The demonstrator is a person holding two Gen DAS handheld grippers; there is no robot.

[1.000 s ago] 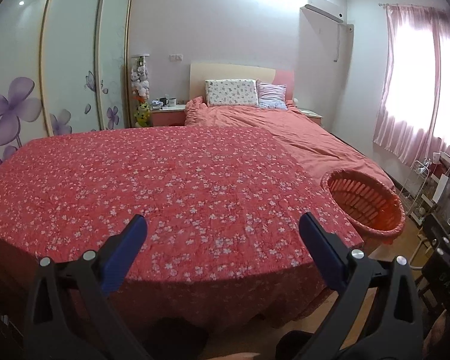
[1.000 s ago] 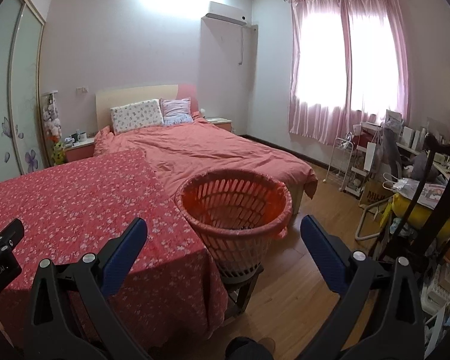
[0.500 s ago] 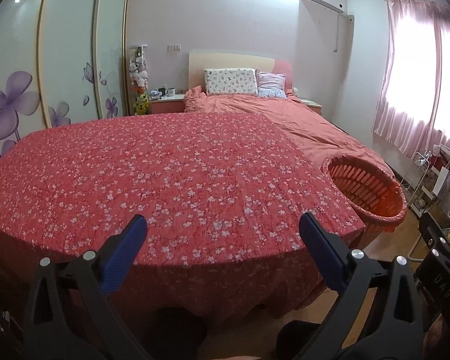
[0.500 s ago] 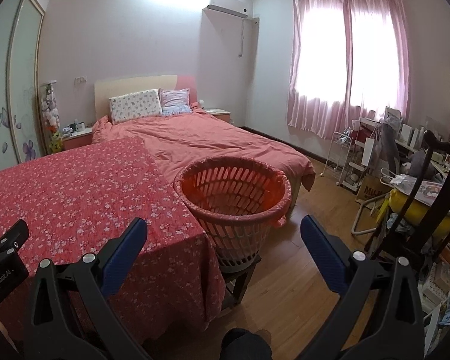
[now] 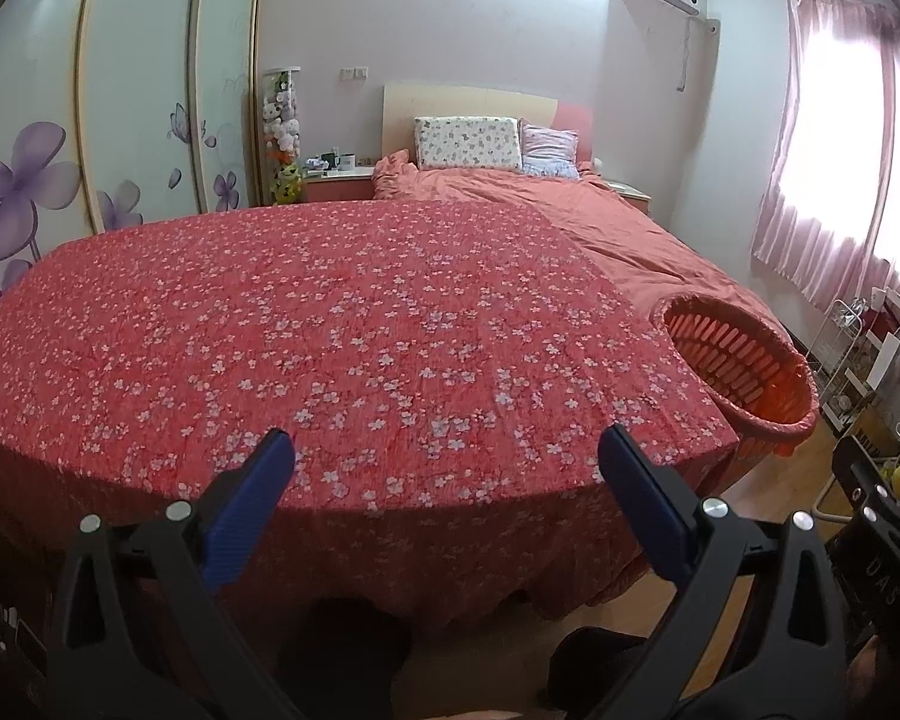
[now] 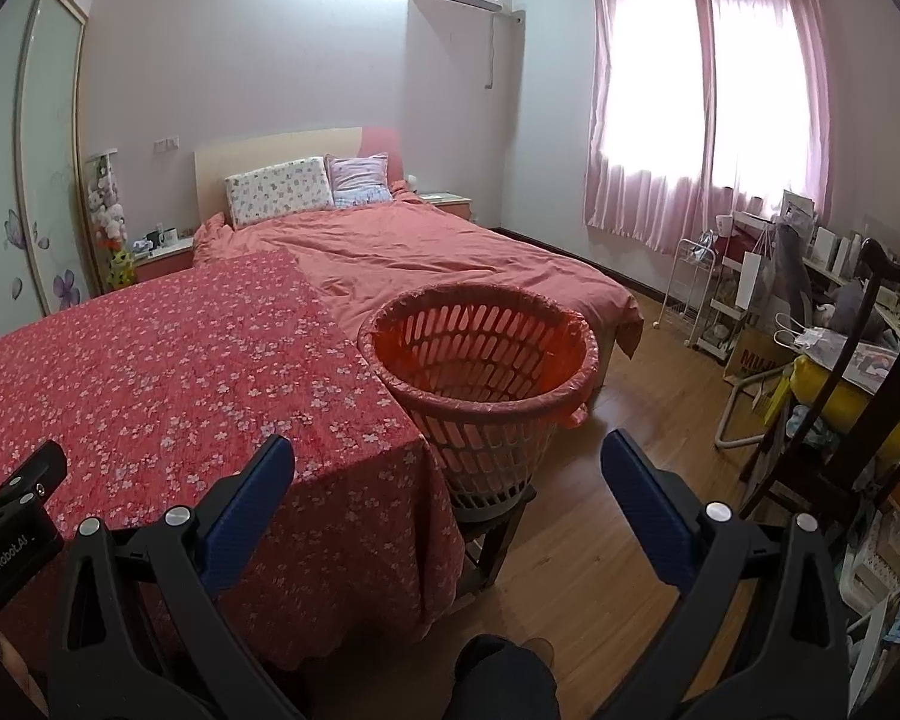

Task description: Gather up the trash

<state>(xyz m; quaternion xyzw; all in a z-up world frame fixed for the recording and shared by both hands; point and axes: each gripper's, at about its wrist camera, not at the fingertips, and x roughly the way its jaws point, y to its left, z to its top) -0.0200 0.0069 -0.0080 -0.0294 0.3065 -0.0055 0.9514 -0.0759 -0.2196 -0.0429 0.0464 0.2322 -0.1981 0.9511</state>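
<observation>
- Left wrist view: one table covered by a red flowered cloth (image 5: 342,324) fills the middle, and no trash shows on it.
- One orange basket (image 5: 744,372) stands just beside the table's right corner, its round mouth facing up and its long axis upright; it looks empty from here.
- Behind the table lies one bed (image 5: 600,222) with two pillows (image 5: 468,143) at the headboard.
- The left gripper (image 5: 444,468) has its two blue fingers spread wide, holding nothing and touching nothing, above the near edge of the cloth.
- Right wrist view: the same single basket (image 6: 480,372) sits on a small dark stool (image 6: 498,534), touching the table's corner, upright with its mouth open to the ceiling and lined with an orange bag.
- The right gripper (image 6: 447,462) is also wide open and empty, its left finger over the cloth's (image 6: 168,360) corner and its right finger over the wooden floor (image 6: 600,540).
- One window with pink curtains (image 6: 696,102) is at the right, one dark chair (image 6: 840,420) stands near a cluttered desk.
- The body of the left gripper (image 6: 12,516) shows at the left edge.
</observation>
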